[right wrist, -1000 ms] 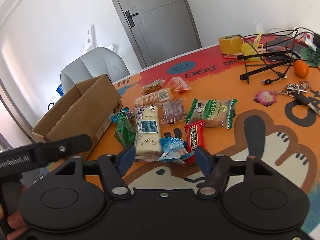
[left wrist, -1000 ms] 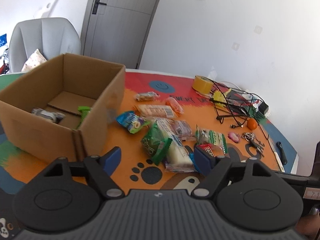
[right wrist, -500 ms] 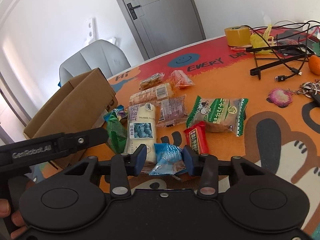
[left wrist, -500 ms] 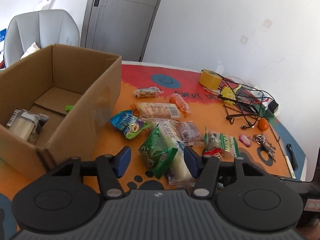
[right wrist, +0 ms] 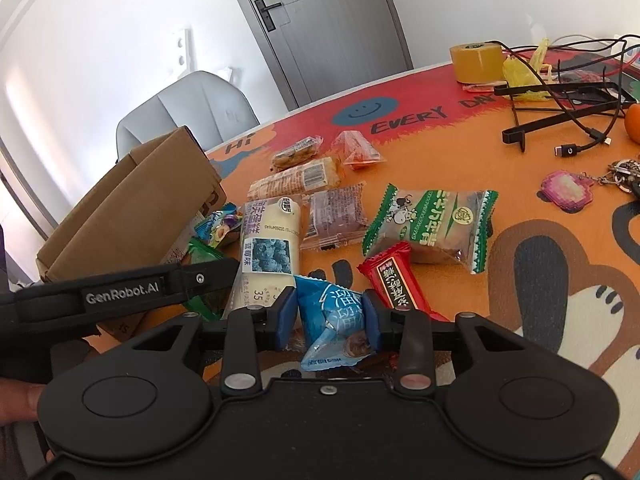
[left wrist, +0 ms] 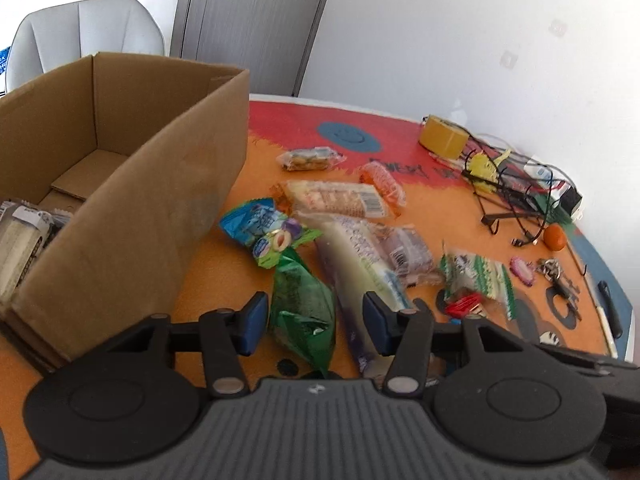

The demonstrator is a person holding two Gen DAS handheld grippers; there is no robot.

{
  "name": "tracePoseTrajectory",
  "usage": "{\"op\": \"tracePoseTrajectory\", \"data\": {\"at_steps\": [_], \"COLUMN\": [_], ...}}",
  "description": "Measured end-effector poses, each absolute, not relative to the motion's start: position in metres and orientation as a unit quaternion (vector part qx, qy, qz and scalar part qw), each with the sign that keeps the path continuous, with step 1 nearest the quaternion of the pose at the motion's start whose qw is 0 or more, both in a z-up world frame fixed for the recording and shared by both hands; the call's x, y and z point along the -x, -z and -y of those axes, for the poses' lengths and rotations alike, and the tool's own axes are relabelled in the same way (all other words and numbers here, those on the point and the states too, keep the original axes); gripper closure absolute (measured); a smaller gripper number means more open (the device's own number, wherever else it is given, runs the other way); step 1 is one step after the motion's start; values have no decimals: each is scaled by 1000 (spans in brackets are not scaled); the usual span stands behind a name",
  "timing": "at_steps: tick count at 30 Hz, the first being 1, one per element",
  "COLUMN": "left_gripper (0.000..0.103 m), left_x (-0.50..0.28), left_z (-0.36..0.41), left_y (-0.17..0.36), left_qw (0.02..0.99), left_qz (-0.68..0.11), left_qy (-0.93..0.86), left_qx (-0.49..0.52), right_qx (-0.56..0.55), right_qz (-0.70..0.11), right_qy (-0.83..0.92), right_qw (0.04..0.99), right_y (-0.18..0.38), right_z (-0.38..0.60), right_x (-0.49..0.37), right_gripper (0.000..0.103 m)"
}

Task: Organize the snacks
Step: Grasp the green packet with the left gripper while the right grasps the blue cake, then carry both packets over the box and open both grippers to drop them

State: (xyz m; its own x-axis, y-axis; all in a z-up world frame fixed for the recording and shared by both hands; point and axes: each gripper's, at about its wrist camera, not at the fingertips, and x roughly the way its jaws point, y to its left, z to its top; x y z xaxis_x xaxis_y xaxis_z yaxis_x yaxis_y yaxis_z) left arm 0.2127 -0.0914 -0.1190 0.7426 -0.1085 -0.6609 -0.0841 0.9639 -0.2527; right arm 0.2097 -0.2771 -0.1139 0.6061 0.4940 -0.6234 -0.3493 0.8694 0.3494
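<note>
Several snack packets lie on the orange table mat beside an open cardboard box [left wrist: 132, 184]. My left gripper [left wrist: 316, 318] is open, its fingers on either side of a green packet [left wrist: 304, 304], not closed on it. A long white-and-purple packet [left wrist: 360, 264] lies just right of it. My right gripper [right wrist: 330, 316] is shut on a blue packet [right wrist: 334, 320]. A red bar [right wrist: 394, 276] and a green-and-white packet [right wrist: 432, 226] lie beside it. The box [right wrist: 132, 208] holds a wrapped snack [left wrist: 20, 236].
A yellow tape roll [left wrist: 444, 138], black cables and a stand [left wrist: 512, 200], an orange fruit [left wrist: 555, 237], keys [left wrist: 560, 280] and a pink charm [right wrist: 568, 190] sit at the table's right. A grey chair [left wrist: 84, 32] and a door stand behind the table.
My left gripper moved forward and down over the green packet. My right gripper moved forward and closed its fingers on the blue packet.
</note>
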Motion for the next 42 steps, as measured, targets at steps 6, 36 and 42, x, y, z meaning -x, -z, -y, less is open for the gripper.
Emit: {"op": "tracePoseTrajectory", "data": {"at_steps": [6,36,42], "left_gripper": [75,76,76], "left_x": [-209,-159,-156], "left_z": [87,61,52], "left_y": [122,48,37], "left_qw": [922,949,953], "left_qz": [-362,-288,-279], "left_qy": [1,34,36], "left_qx": [139,120,116], "right_qx": [-81,-91,-92], "right_qz": [-373,-295,-285], "right_qy": [-225,-225,-229], "right_qw": [897,924,926], "right_y": [113,56,49], "right_z": [277,254,244], "right_x": [-200,-173,-176], "right_gripper": [68,73,73]}}
